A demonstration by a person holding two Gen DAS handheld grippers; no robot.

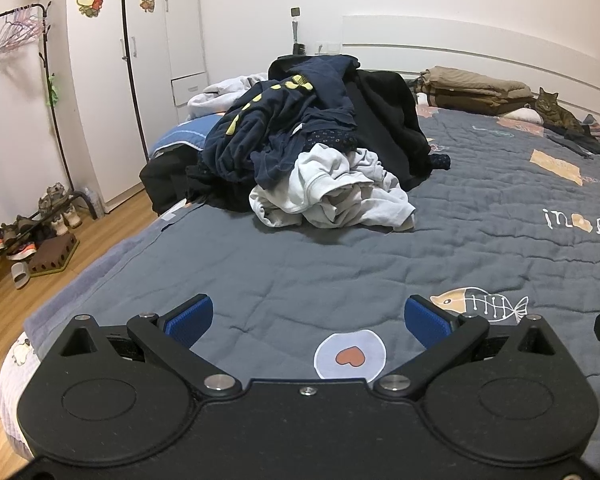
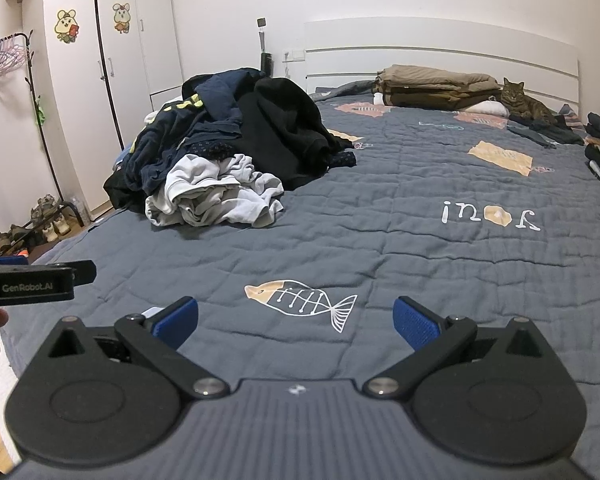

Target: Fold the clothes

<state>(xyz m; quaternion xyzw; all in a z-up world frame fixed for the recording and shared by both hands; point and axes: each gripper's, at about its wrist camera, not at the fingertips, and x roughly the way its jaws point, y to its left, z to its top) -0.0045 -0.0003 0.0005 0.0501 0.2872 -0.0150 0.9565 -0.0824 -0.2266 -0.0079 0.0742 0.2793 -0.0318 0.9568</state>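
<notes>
Grippers idle: left gripper (image 1: 308, 322) and right gripper (image 2: 296, 320) both spread wide, empty, over quilt (image 1: 340, 264). Clothes pile (image 1: 300, 140) well ahead, untouched; white top (image 1: 332, 192) at its near edge. I judge folding not begun; next I reach forward, pinch white top, drag it clear.

I see a wide bed under a grey quilted cover (image 2: 380, 248) printed with fish and hearts. Taking its white slatted headboard (image 2: 440, 60) as my landmark: a heap of crumpled dark navy, black and white clothes (image 1: 312, 140) lies well short of it, toward its left end. Just in front of it rest folded tan and brown blankets (image 2: 432, 86), and a tabby cat (image 2: 526, 104) lies beside them, toward its right end.
</notes>
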